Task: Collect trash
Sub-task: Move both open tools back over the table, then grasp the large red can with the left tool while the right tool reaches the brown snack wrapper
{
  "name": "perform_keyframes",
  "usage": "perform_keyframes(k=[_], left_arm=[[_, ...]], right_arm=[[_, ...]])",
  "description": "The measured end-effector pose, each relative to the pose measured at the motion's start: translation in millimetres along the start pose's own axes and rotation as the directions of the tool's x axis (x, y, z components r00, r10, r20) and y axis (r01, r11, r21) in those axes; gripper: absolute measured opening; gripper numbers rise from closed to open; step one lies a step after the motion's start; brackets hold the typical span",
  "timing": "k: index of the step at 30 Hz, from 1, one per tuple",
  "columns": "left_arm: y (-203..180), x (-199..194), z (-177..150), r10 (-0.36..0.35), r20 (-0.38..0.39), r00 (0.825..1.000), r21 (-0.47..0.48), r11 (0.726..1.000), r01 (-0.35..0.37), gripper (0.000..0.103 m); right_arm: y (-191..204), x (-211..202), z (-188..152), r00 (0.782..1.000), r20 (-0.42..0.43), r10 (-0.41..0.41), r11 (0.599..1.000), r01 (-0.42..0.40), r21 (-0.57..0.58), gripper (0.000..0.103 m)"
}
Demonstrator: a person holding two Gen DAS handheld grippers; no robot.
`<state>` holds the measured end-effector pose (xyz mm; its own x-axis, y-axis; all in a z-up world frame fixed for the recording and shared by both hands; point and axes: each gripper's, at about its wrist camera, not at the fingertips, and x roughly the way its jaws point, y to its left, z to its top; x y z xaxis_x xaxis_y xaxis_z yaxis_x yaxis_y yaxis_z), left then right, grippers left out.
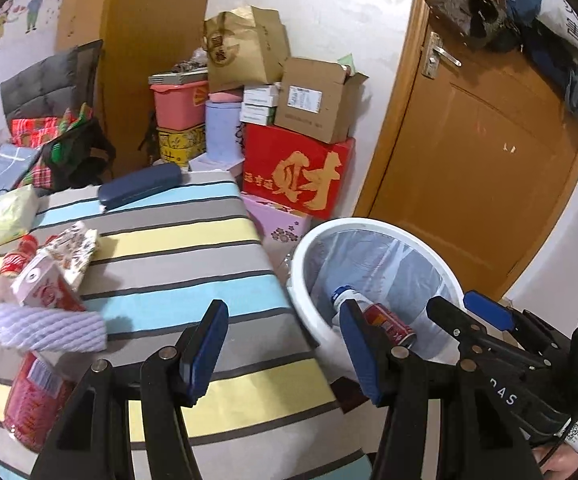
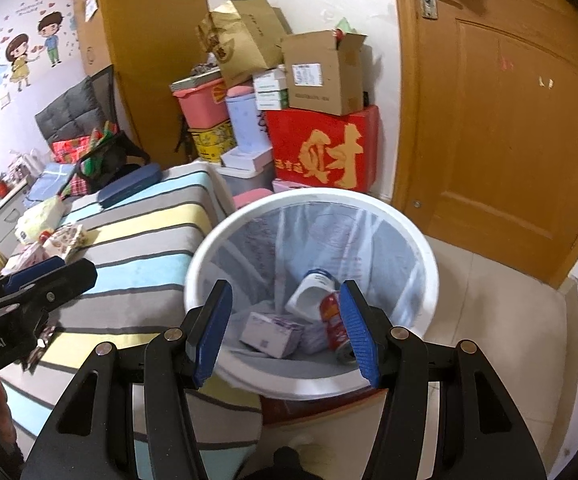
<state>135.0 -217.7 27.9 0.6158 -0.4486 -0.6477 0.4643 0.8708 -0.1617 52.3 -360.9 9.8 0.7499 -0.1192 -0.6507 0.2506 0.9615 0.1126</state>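
**Left tool nearer the remaining trash, which lay at its ten o'clock**

The right tool (image 2: 285, 324) hung over the white bin (image 2: 425, 264), blue pads spread wide with nothing between them. Below it in the liner lay a purple-printed box (image 2: 271, 330), a white bottle (image 2: 313, 292) and a red can (image 2: 333, 316), so part of the collecting looked done.

The left tool (image 1: 285, 344) was likewise wide open and empty, over the near edge of the striped bed (image 1: 193, 248), with the bin at its two o'clock. The uncollected pile sat at its ten o'clock, at the bed's left side: a lilac ribbed cloth (image 1: 49, 328) nearest, a pink-and-white carton (image 1: 45, 284) just behind it and touching it, its long axis running toward four o'clock, then a patterned wrapper (image 1: 75, 250), and a pale tissue pack (image 1: 7, 216) farther off.

By my reading the left tool was the nearer one; the right would have to cross over the bed.
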Motion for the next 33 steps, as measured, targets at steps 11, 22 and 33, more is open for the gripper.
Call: perform_keyframes(k=[11,22,33], left_arm=[[52,-42,-17,0.084,0.042,0.996,-0.079,0.994,-0.08,0.058],[107,-85,-44,0.202,0.075,0.976,-0.134,0.972,-0.191,0.063],[162,-96,-71,0.235,0.019,0.972,-0.188,0.956,-0.227,0.066]], right_arm=[[38,-8,-6,0.998,0.022,0.061,0.997,-0.06,-0.042,0.057],[75,-5,-13,0.993,0.008,0.118,0.99,-0.117,-0.077,0.057],[117,2,-24,0.985,-0.037,0.168,0.975,-0.172,-0.138,0.057]])
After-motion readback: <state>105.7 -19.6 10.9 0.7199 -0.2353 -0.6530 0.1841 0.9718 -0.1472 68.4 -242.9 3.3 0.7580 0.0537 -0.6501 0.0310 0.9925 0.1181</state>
